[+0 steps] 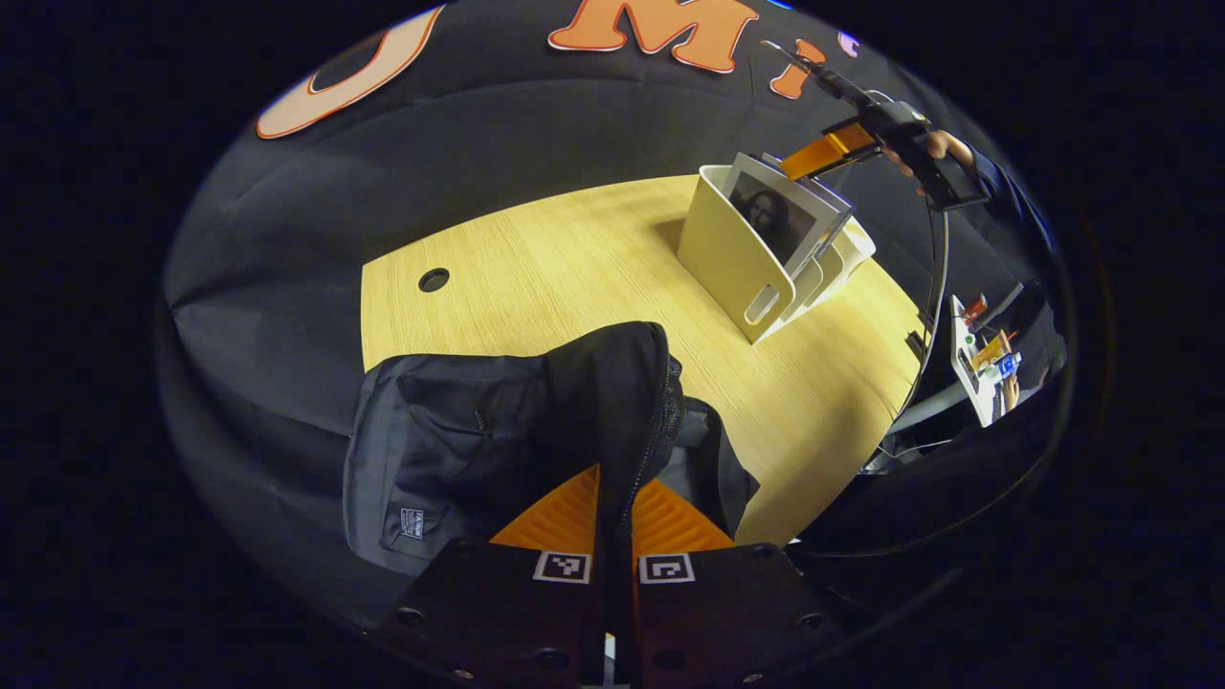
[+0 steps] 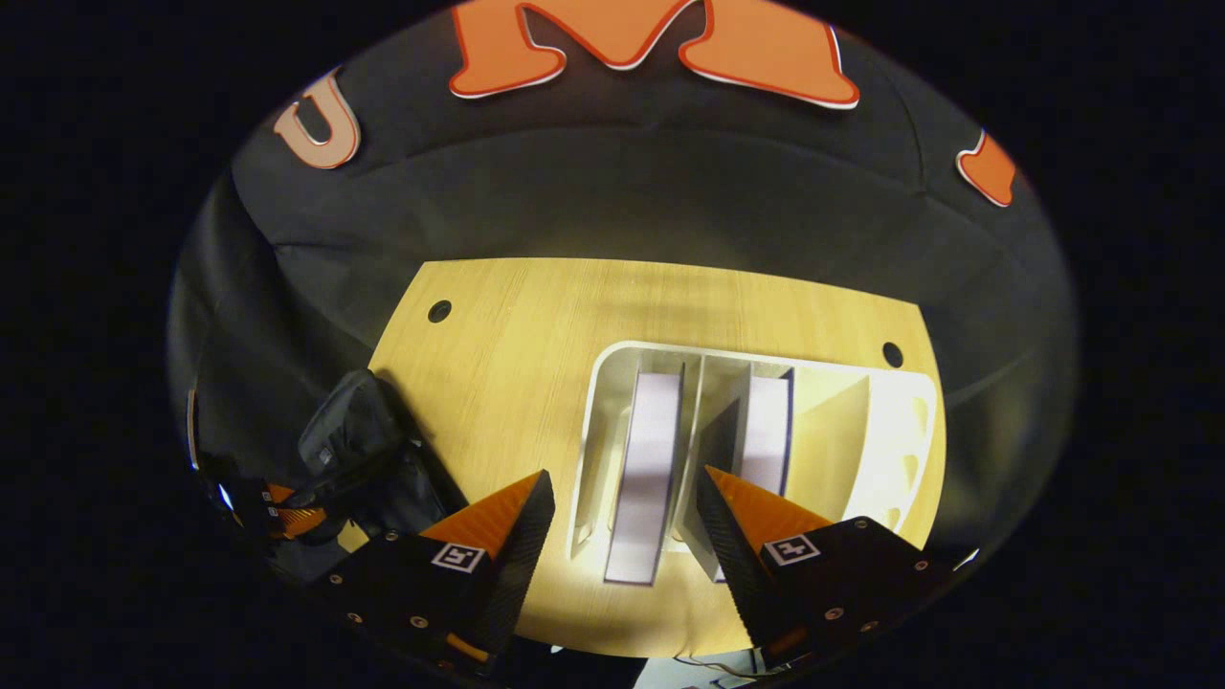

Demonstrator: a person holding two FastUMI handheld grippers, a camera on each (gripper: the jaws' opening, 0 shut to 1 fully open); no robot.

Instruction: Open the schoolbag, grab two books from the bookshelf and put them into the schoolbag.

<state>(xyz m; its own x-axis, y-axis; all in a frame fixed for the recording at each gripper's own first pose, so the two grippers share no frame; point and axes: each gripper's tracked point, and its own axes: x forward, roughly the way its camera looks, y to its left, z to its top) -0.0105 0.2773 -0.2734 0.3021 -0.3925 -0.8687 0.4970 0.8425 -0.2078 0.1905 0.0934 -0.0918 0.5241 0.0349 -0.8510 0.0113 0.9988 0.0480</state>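
Black schoolbag (image 1: 450, 450) at seven o'clock on the counter; two upright books (image 2: 646, 469) fill the white bookshelf (image 2: 900, 421) at three.

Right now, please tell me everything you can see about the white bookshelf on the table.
The bookshelf is a cream-white desktop rack that looks like plastic or painted board, with upright dividers forming several slots and a slot-shaped cut-out in its side panel. It stands upright on the wooden table, apart from the schoolbag. Two books stand in separate slots; other slots look bare. The right gripper hovers open above it, touching nothing.
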